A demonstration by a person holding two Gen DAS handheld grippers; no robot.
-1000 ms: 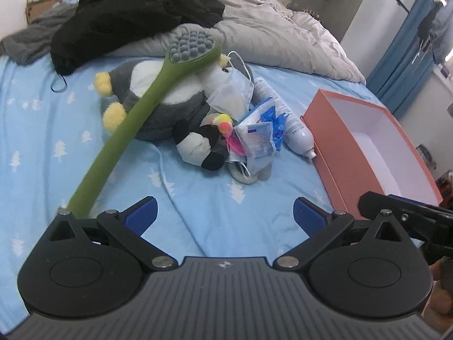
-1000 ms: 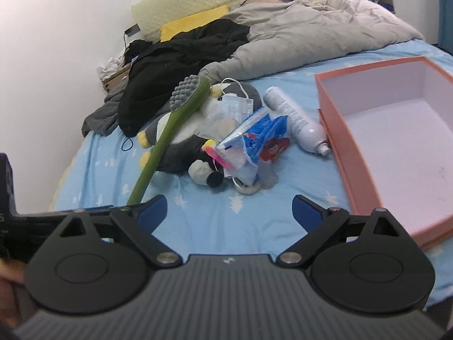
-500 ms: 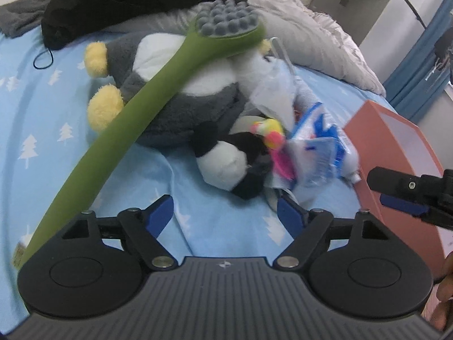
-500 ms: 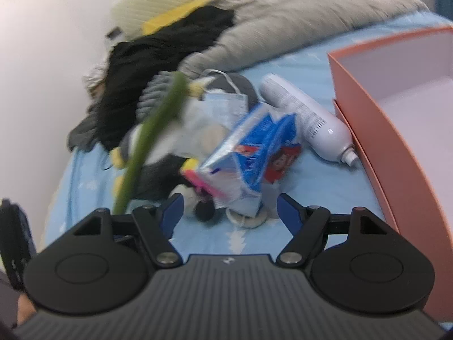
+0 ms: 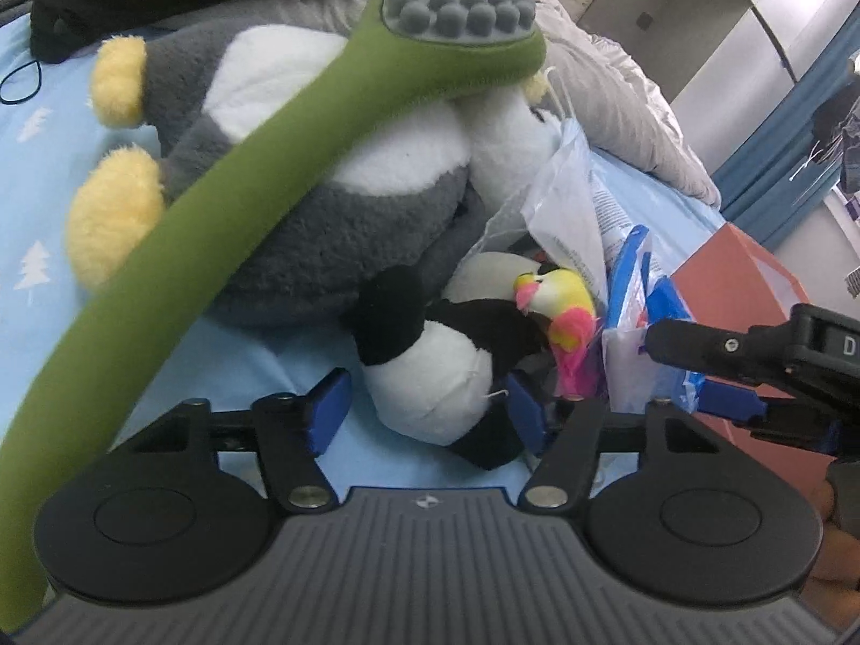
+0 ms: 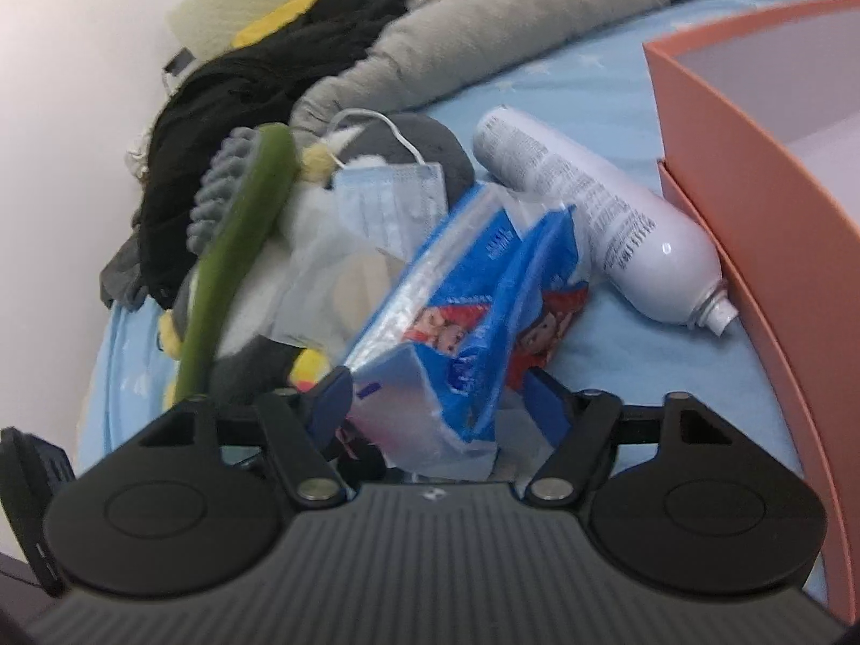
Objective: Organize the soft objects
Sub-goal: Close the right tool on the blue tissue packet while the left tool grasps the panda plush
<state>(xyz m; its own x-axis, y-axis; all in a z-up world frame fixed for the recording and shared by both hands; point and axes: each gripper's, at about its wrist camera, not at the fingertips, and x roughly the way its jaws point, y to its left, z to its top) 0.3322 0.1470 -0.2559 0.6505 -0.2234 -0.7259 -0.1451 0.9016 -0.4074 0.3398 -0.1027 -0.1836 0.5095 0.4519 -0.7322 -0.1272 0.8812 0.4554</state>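
Light blue sheet (image 5: 37,204) with white tree print over the bed. Directly on it: grey penguin plush (image 5: 344,226), small black-and-white plush (image 5: 430,371), white spray can (image 6: 602,215), orange box (image 6: 752,172), grey duvet (image 6: 484,27), black clothes (image 6: 279,64), blue tissue pack (image 6: 457,322).

Home bedroom, bed w/ blue sheet (image 5: 32,247), grey duvet (image 6: 484,16), curtain (image 5: 795,123)

two plush toys, a big grey penguin (image 5: 344,226) and a small black-and-white toucan (image 5: 441,371), one green long-handled brush (image 5: 258,161), one blue tissue pack (image 6: 462,333), one face mask (image 6: 392,204), one white spray can (image 6: 602,215), one orange box (image 6: 752,172)
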